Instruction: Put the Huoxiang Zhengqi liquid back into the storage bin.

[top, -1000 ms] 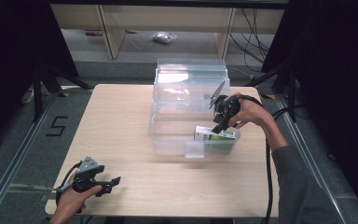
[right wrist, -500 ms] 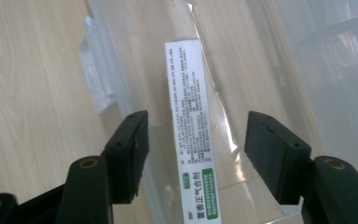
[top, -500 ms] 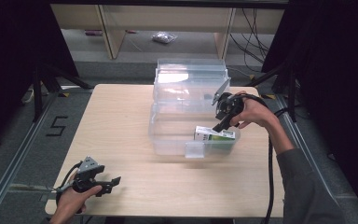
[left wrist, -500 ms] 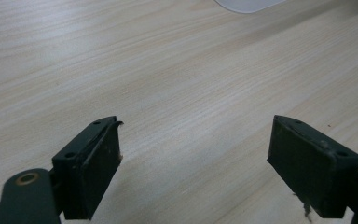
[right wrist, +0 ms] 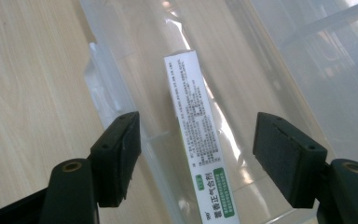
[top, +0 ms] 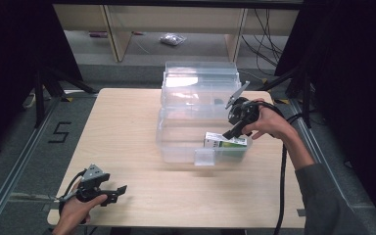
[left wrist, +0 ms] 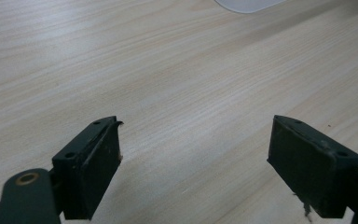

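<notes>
A clear plastic bin [top: 176, 134] with its lid tipped up behind stands at the table's middle right. Inside, against the near right wall, lies a white and green carton [top: 227, 141] [right wrist: 199, 140] with printed text. My right gripper [top: 231, 131] [right wrist: 196, 156] hovers open just above the carton, a jaw on each side and touching nothing. Near the front left corner my left gripper [top: 119, 192] [left wrist: 193, 165] rests low over bare wood, open, nothing between its jaws.
The wooden table [top: 122, 127] has free room on its left half and along the front. A black cable [top: 281, 186] trails from the right gripper off the front edge. Shelving and a small bag [top: 170, 40] lie on the floor beyond.
The right gripper has lifted slightly and drawn back toward the bin's right side, leaving the carton lying in the bin. The left gripper has stayed still.
</notes>
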Tool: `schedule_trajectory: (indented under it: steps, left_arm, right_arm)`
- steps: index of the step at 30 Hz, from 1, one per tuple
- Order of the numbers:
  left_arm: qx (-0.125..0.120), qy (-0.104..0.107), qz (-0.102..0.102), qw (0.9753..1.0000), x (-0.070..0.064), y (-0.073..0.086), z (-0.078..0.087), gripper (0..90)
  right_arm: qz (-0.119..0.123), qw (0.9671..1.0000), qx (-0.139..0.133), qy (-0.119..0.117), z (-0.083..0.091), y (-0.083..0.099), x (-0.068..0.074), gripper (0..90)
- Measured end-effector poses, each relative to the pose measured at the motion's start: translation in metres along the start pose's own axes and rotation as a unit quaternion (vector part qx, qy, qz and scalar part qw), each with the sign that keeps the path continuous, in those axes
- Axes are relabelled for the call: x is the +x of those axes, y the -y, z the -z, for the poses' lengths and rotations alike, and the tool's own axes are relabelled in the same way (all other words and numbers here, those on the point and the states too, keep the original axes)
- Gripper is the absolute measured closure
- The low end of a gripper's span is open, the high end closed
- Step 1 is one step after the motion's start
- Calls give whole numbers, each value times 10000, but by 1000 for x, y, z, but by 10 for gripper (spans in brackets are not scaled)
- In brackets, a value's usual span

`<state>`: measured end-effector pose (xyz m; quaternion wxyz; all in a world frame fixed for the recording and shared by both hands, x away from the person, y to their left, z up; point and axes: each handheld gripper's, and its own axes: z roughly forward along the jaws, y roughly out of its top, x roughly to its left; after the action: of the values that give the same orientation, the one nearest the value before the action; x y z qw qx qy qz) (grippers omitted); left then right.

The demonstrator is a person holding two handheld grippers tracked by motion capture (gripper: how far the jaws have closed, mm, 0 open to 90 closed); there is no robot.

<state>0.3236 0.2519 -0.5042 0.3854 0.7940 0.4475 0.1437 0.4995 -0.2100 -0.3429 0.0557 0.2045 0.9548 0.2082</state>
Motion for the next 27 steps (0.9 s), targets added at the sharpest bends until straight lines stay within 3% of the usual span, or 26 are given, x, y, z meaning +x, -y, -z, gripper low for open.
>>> schedule_trajectory:
  steps: [1,3,9,11,18,21,27]
  left_arm:
    - [32,-1,-13,10000,0,0,0,161]
    - [-51,19,-19,10000,0,1,-1,161]
    - [17,8,-17,10000,0,0,0,161]
    - [31,-6,-9,10000,0,0,0,161]
    - [-26,-14,42,10000,-1,0,0,161]
    - [-59,-11,10,10000,-1,0,0,161]
    - [-4,-10,18,10000,0,0,0,161]
  right_arm:
    - [-143,9999,-2,-19,1,1,2,328]
    - [-234,9997,-84,51,2,4,3,318]
    - [-454,9987,-223,108,3,10,5,306]
    - [-367,9989,-268,120,2,12,5,301]
    - [-620,9973,-364,172,3,17,10,272]
    - [-565,9973,-424,198,2,19,10,255]
    - [-819,9954,-449,190,-4,22,15,241]
